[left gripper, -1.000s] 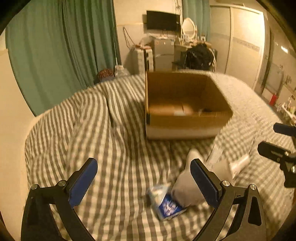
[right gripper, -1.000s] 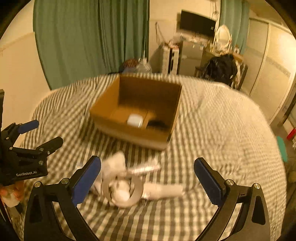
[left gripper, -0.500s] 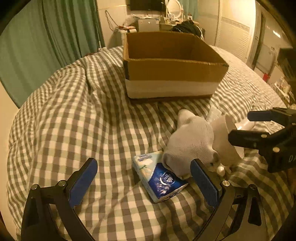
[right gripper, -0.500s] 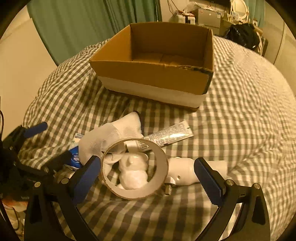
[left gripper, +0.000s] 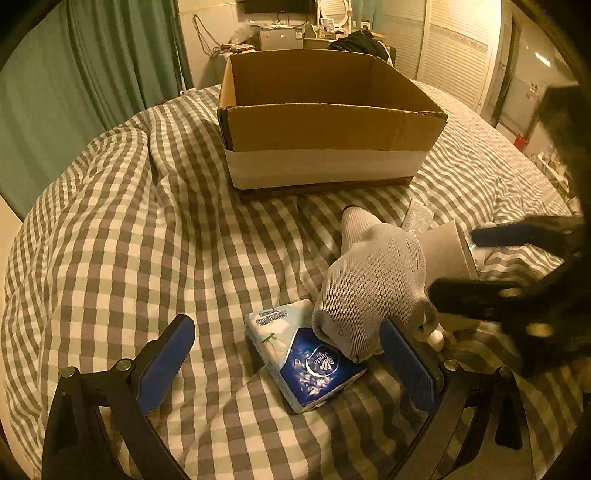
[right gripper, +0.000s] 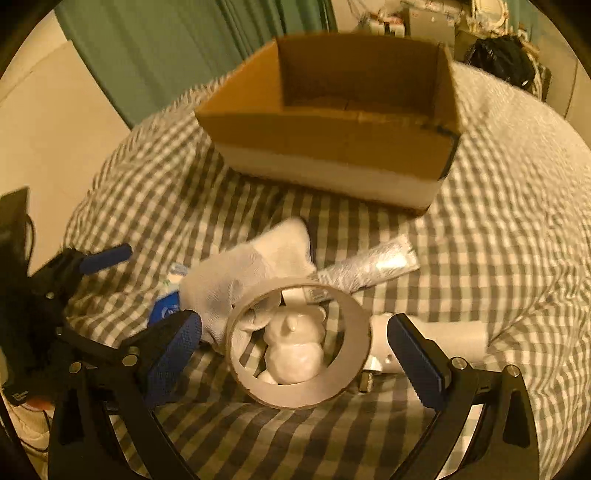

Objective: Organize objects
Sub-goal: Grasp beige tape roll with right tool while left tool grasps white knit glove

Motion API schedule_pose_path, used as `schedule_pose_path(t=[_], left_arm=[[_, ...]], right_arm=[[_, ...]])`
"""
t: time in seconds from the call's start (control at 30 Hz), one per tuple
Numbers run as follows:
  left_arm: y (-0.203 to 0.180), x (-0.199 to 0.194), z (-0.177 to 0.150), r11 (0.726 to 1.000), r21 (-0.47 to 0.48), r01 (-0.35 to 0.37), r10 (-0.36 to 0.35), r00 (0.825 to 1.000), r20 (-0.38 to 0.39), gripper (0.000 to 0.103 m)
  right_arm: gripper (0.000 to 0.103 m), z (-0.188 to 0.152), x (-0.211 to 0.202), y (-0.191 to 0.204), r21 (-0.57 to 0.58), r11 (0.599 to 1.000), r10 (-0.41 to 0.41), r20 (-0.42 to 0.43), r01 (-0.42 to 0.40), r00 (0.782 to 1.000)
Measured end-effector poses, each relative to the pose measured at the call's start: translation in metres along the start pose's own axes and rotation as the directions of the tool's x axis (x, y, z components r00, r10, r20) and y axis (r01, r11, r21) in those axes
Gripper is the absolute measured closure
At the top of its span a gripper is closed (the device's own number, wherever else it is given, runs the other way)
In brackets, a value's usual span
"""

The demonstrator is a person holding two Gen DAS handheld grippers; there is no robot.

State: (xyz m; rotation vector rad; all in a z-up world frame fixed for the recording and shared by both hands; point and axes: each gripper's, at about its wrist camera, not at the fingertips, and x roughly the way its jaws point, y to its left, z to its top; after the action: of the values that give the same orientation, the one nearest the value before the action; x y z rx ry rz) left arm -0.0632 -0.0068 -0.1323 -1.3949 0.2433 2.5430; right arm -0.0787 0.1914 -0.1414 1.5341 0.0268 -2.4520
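An open cardboard box (left gripper: 325, 125) stands on the checked bedspread; it also shows in the right wrist view (right gripper: 343, 122). In front of it lie a blue tissue pack (left gripper: 306, 354), a white sock (left gripper: 369, 284), a silver tube (right gripper: 369, 267), a tape roll (right gripper: 299, 345) around a white figurine (right gripper: 295, 350), and a white cylinder (right gripper: 443, 339). My left gripper (left gripper: 291, 358) is open, low over the tissue pack. My right gripper (right gripper: 295, 350) is open, its fingers either side of the tape roll.
Green curtains (left gripper: 92, 74) hang at the back left. A desk with clutter (left gripper: 295, 33) and white wardrobe doors (left gripper: 454, 48) stand behind the bed. The bedspread (left gripper: 129, 229) bulges to the left of the box.
Both grippers have moved down and forward toward the objects in front of the box. The tissue pack and the tape roll now sit between the fingers. Both stay open.
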Motion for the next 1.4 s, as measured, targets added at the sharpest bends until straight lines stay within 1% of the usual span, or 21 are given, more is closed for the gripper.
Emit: schedule_pose_path(t=[0.07, 0.13, 0.17, 0.2, 0.23, 0.27, 0.3, 0.47, 0.5, 0.57, 0.63, 0.67, 0.7, 0.77, 0.8, 0.87, 0.97, 1.13, 1.23, 1.4], left_arm=[[0.000, 0.000, -0.001, 1.000, -0.002, 0.016, -0.016, 1.000, -0.006, 0.000], [0.000, -0.001, -0.002, 1.000, -0.003, 0.022, -0.022, 1.000, -0.012, 0.000], [-0.001, -0.002, -0.003, 1.000, -0.004, 0.031, -0.031, 0.999, -0.016, 0.000], [-0.001, -0.003, -0.003, 0.999, -0.006, 0.048, -0.048, 0.999, -0.018, 0.000], [-0.002, -0.004, -0.004, 0.998, -0.007, 0.057, -0.057, 0.998, -0.017, 0.000], [-0.003, -0.005, -0.003, 0.998, -0.005, 0.062, -0.062, 0.998, -0.016, 0.000], [-0.005, -0.005, -0.003, 0.998, 0.002, 0.064, -0.064, 0.998, -0.018, 0.000], [-0.016, 0.001, 0.004, 0.996, 0.023, 0.089, -0.088, 0.996, -0.033, 0.000], [-0.021, 0.004, 0.007, 0.994, 0.034, 0.106, -0.104, 0.994, -0.034, 0.000], [-0.030, 0.009, 0.010, 0.991, 0.061, 0.122, -0.119, 0.992, -0.044, 0.000], [-0.038, 0.017, 0.014, 0.985, 0.087, 0.149, -0.144, 0.988, -0.058, 0.000], [-0.042, 0.022, 0.016, 0.982, 0.094, 0.164, -0.158, 0.985, -0.064, 0.002], [-0.044, 0.026, 0.017, 0.978, 0.098, 0.182, -0.176, 0.982, -0.073, 0.005], [-0.046, 0.028, 0.018, 0.971, 0.097, 0.220, -0.213, 0.974, -0.083, 0.037], [-0.046, 0.026, 0.017, 0.965, 0.096, 0.242, -0.235, 0.968, -0.082, 0.037], [-0.047, 0.023, 0.016, 0.965, 0.100, 0.244, -0.237, 0.969, -0.071, 0.044], [-0.044, 0.017, 0.016, 0.968, 0.082, 0.239, -0.234, 0.970, -0.059, 0.049], [-0.032, -0.009, 0.015, 0.976, 0.029, 0.216, -0.215, 0.976, -0.015, 0.051], [-0.025, -0.030, 0.015, 0.983, 0.022, 0.184, -0.184, 0.983, 0.014, 0.051], [-0.013, -0.059, 0.018, 0.989, 0.012, 0.150, -0.150, 0.986, 0.068, 0.051]], right_arm=[[0.016, -0.001, 0.009, -0.001, 0.003, 1.000, 0.016, -0.035, -0.016, 0.999], [0.017, -0.001, 0.012, -0.005, 0.020, 0.999, 0.034, -0.045, -0.033, 0.998], [0.033, -0.001, 0.010, -0.006, 0.025, 0.999, 0.044, -0.036, -0.043, 0.998], [0.068, -0.001, 0.007, -0.006, 0.025, 0.996, 0.085, -0.022, -0.084, 0.996], [0.075, -0.002, 0.003, -0.005, 0.028, 0.990, 0.138, -0.007, -0.138, 0.990], [0.075, -0.002, -0.003, -0.003, 0.026, 0.990, 0.139, 0.019, -0.139, 0.990], [0.075, -0.003, -0.007, 0.000, 0.014, 0.994, 0.107, 0.036, -0.108, 0.994], [0.075, -0.004, -0.012, 0.012, -0.040, 0.999, 0.036, 0.052, -0.034, 0.998], [0.077, -0.004, -0.016, 0.014, -0.046, 0.999, 0.022, 0.069, -0.019, 0.997], [0.085, -0.004, -0.020, 0.014, -0.052, 0.998, 0.023, 0.087, -0.018, 0.996], [0.086, -0.003, -0.022, 0.013, -0.055, 0.998, 0.026, 0.091, -0.021, 0.995], [0.087, -0.002, -0.021, 0.012, -0.052, 0.998, 0.031, 0.088, -0.027, 0.996], [0.088, -0.003, -0.020, 0.011, -0.049, 0.998, 0.041, 0.085, -0.037, 0.996], [0.089, -0.004, -0.021, 0.011, -0.048, 0.998, 0.041, 0.085, -0.037, 0.996], [0.093, -0.004, -0.023, 0.012, -0.050, 0.998, 0.030, 0.090, -0.025, 0.995], [0.099, -0.003, -0.027, 0.014, -0.059, 0.998, 0.006, 0.098, 0.000, 0.995], [0.099, -0.001, -0.038, 0.016, -0.067, 0.998, -0.010, 0.116, 0.017, 0.993], [0.099, -0.002, -0.052, 0.026, -0.081, 0.995, -0.038, 0.134, 0.049, 0.990], [0.099, -0.003, -0.061, 0.034, -0.089, 0.994, -0.052, 0.151, 0.066, 0.987], [0.099, -0.004, -0.084, 0.047, -0.109, 0.989, -0.078, 0.192, 0.100, 0.978]])
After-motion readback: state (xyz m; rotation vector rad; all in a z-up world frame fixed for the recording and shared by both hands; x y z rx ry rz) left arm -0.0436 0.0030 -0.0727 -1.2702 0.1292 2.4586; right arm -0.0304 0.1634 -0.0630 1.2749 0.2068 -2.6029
